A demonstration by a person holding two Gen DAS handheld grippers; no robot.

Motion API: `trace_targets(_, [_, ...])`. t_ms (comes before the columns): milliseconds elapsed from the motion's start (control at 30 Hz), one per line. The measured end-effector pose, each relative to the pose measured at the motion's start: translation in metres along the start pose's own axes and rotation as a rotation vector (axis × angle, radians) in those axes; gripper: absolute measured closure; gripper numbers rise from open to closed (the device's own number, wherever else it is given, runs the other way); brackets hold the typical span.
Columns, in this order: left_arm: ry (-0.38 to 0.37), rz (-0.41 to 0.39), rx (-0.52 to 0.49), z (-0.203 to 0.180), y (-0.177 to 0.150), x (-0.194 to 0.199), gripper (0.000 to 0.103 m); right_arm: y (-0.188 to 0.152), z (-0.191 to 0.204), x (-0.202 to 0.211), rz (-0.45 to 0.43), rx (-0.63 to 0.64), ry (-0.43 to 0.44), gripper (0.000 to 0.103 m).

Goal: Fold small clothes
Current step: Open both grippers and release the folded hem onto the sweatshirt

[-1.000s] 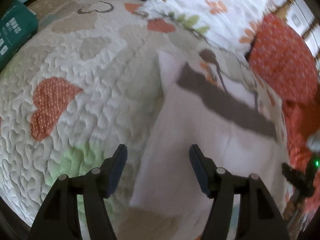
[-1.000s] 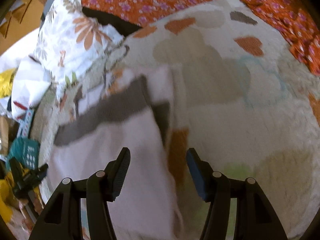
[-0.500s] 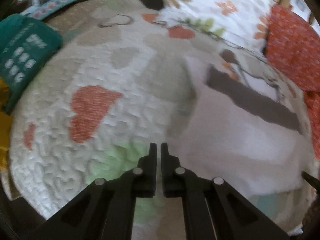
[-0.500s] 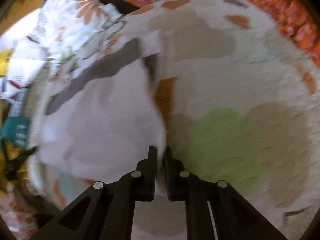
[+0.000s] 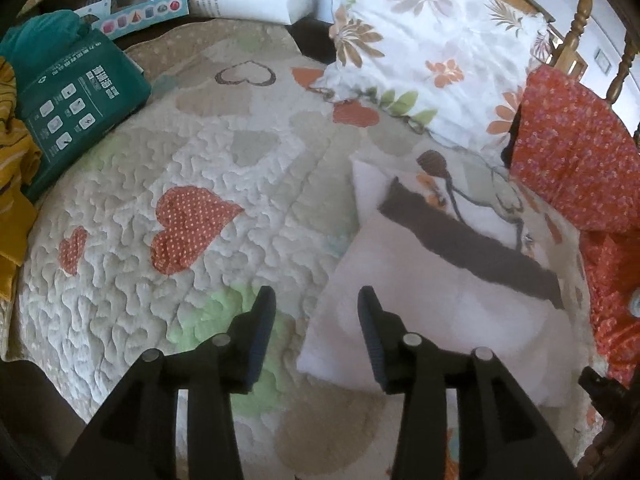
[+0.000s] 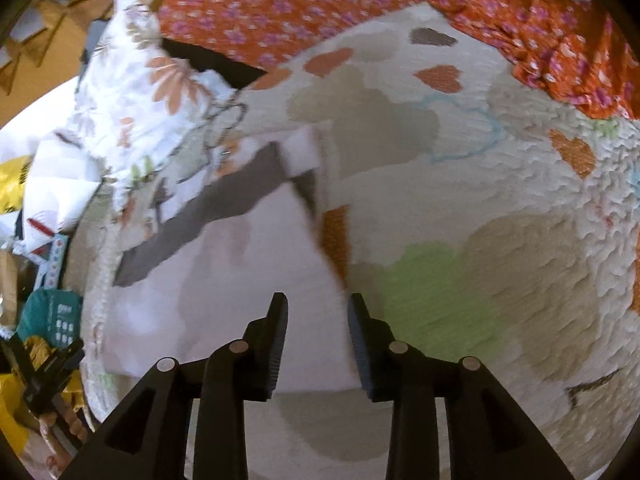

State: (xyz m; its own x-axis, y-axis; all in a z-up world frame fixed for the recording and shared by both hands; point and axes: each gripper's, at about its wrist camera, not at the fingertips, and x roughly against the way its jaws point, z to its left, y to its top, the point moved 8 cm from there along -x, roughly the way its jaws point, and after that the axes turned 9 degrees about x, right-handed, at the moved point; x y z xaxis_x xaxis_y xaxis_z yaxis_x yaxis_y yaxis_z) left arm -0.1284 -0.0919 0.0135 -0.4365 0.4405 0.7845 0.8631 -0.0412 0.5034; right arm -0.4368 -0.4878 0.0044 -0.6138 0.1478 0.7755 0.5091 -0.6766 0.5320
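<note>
A small pale pink garment (image 5: pixel 432 312) with a dark grey band (image 5: pixel 468 244) lies flat on the quilted bedspread (image 5: pixel 168 160). My left gripper (image 5: pixel 316 320) hovers over the garment's left edge, its jaws opening with nothing between them. In the right wrist view the same garment (image 6: pixel 240 280) spreads left of centre, its grey band (image 6: pixel 208 204) across the far end. My right gripper (image 6: pixel 316 328) hangs above the garment's near right edge, jaws opening, with nothing gripped.
A floral pillow (image 5: pixel 432 48) and an orange flowered cloth (image 5: pixel 576 152) lie at the far side. A teal package (image 5: pixel 76 96) and yellow fabric (image 5: pixel 12 184) sit at the left. A wooden bed rail (image 5: pixel 576 28) stands at the back right.
Both grippers went from open to shut at the garment's near edge, then opened again and lifted away. The garment now lies flat, released.
</note>
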Motion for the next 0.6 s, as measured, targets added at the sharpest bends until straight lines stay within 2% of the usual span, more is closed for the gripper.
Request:
trace_targets(200, [-0.053, 0.018, 0.014, 0.000, -0.010, 0.020, 0.059, -0.030, 0.052, -0.008, 0.014, 0.127, 0.043, 0.055])
trace_targets(367, [-0.078, -0.003, 0.064, 0.007, -0.001, 0.034, 0.048, -0.061, 0.077, -0.017, 0.051, 0.252, -0.005, 0.055])
trace_targets(533, [-0.074, -0.004, 0.120, 0.022, 0.013, 0.029, 0.046, -0.079, 0.095, -0.013, 0.048, 0.400, -0.043, 0.054])
trace_targets(600, [-0.070, -0.001, 0.139, 0.026, 0.017, 0.026, 0.046, -0.082, 0.098, -0.014, 0.036, 0.424, -0.037, 0.048])
